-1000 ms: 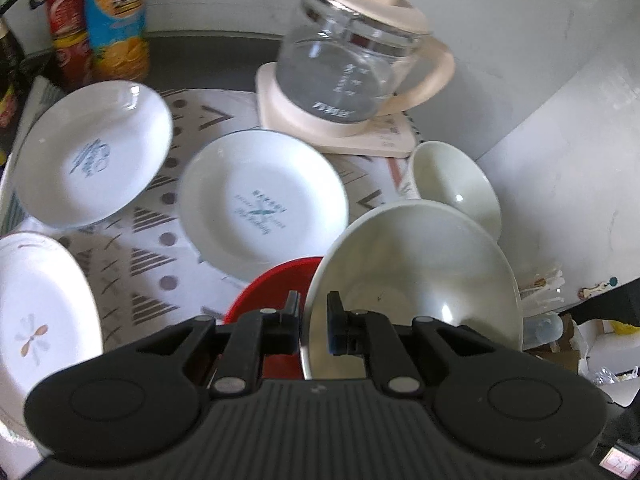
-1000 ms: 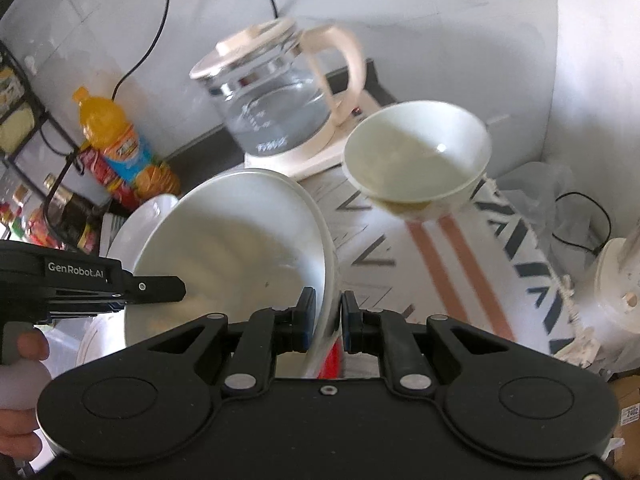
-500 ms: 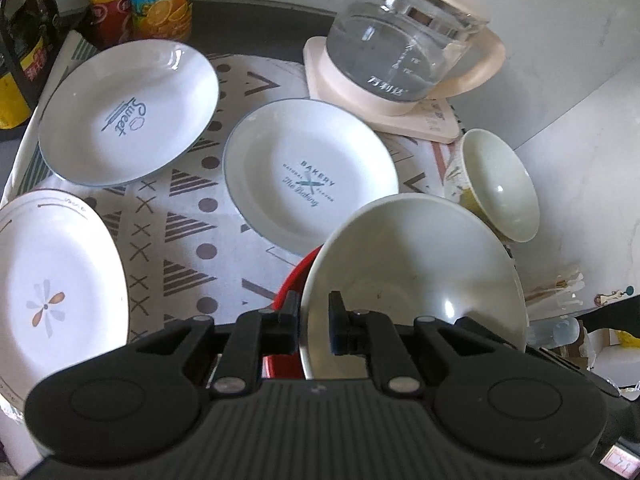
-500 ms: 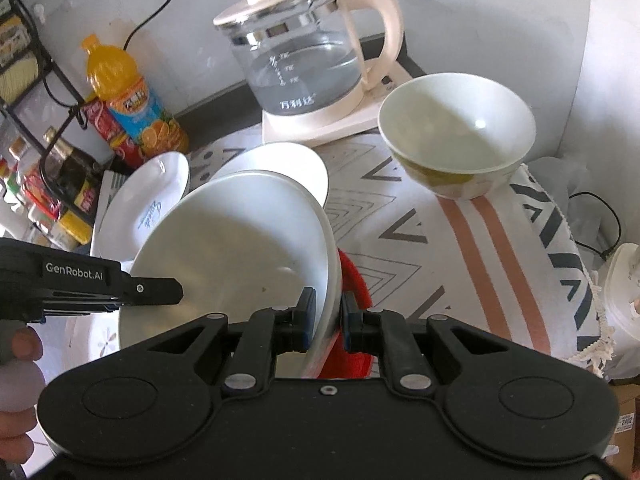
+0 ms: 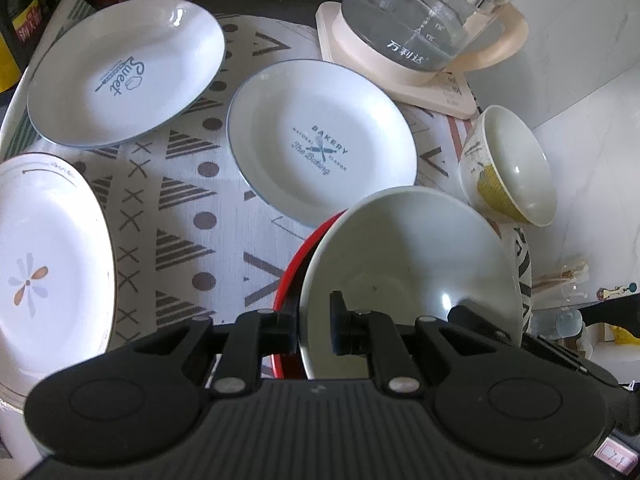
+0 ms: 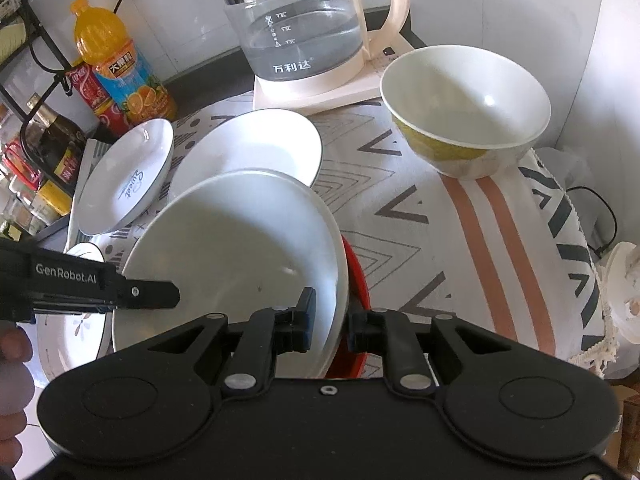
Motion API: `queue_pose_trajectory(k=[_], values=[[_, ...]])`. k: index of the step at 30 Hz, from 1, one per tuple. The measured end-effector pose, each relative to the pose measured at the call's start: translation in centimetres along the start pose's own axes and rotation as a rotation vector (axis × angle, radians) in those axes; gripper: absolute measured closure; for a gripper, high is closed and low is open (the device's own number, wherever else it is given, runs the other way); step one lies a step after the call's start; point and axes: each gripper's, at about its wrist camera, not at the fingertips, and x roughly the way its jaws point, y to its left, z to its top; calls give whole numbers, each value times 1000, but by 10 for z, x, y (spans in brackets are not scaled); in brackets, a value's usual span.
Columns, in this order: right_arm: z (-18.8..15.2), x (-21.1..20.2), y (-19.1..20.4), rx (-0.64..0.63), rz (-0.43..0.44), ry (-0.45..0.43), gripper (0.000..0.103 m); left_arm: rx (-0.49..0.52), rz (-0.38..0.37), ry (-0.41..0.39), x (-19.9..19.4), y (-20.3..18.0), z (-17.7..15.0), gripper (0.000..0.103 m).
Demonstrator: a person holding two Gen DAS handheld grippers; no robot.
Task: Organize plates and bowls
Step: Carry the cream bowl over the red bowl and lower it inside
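White bowl (image 5: 412, 256), pinched rim-side by both left gripper (image 5: 314, 326) and right gripper (image 6: 328, 326), has sunk onto the red dish (image 6: 356, 280) near the cloth's (image 6: 420, 216) front edge; release seems next.

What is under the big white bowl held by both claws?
A red dish sits beneath the big white bowl; only its rim shows. Whether the two touch is hidden.

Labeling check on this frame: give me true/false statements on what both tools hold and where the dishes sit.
1. Both tools, left tool and right tool, grip the same white bowl. True.
2. The yellow-patterned bowl is stacked in the white bowl. False: it stands alone by the kettle.
3. The Bakery plate lies on the cloth. True.
4. The kettle is empty. False: it holds water.
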Motion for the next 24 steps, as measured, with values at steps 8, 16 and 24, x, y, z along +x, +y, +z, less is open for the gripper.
queue_pose_trajectory(k=[8,16,24], values=[[-1,0,-1,21,0,5,83,23,2,6,-10,-2,3,90],[-6,-4,-4,59,-2,-3,84,41,-1,-45,-29,-2,5,85],[-6,-23,-8,98,19,-38,80,72,-9,-80,-40,-12,11,71]])
